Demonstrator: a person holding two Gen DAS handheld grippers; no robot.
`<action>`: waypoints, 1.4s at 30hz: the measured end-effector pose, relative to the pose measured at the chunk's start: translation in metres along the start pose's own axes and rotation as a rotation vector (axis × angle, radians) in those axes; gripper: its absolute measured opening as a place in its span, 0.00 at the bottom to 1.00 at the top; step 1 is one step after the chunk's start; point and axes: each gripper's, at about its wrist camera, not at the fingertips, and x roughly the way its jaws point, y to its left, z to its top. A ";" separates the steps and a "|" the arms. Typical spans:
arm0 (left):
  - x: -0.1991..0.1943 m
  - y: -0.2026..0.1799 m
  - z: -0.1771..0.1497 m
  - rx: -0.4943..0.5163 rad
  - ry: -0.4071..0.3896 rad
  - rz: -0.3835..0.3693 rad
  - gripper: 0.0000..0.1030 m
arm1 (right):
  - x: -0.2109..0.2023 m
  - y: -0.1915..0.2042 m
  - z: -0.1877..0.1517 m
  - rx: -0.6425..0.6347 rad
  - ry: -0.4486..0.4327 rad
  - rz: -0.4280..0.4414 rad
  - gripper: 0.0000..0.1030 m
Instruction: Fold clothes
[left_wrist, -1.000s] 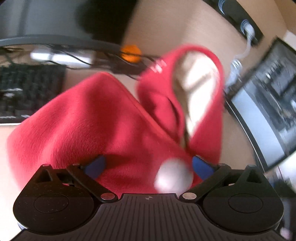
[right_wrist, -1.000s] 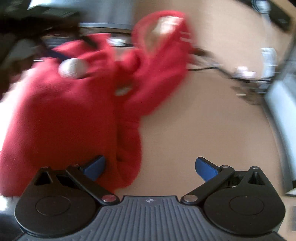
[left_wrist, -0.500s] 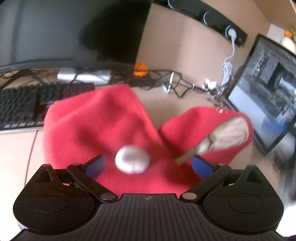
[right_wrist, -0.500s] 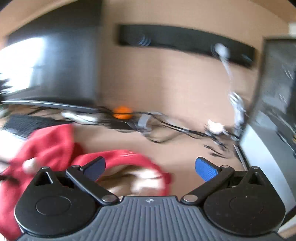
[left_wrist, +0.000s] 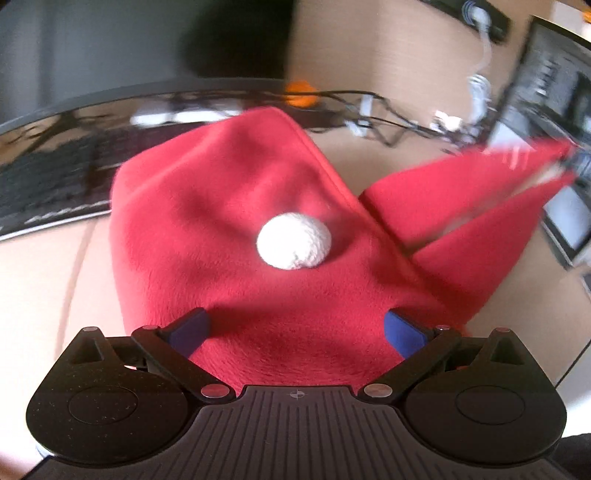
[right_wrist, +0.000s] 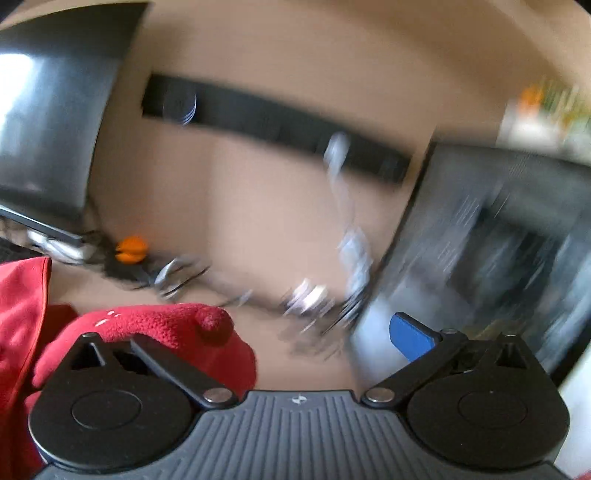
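Left gripper spread wide, hovering over the red fleece garment, gripping nothing. Right gripper also spread wide, red fleece bunched over its left finger, hold unclear. Garment heaped mid-desk, before the keyboard, white pompom on top, one flap stretched toward the right edge. Judged barely begun: no tidy fold visible, flattening and folding left.

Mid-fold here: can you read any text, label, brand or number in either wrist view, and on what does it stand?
No text is readable.
Red garment: short white marks near its raised edge, too blurred to read.
Keyboard: key legends blurred.
Right-hand screen: picture content only, blurred.
Each tool body: a small round emblem, no letters.
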 end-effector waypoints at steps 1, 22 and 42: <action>0.007 -0.006 0.005 0.025 0.002 -0.034 0.99 | 0.004 0.002 -0.008 -0.020 0.027 -0.021 1.00; 0.002 -0.032 0.018 -0.069 -0.068 -0.223 1.00 | 0.023 -0.035 -0.090 0.131 0.317 -0.056 1.00; 0.052 -0.089 -0.008 0.420 0.102 -0.237 1.00 | 0.005 -0.064 -0.054 0.103 0.175 -0.126 1.00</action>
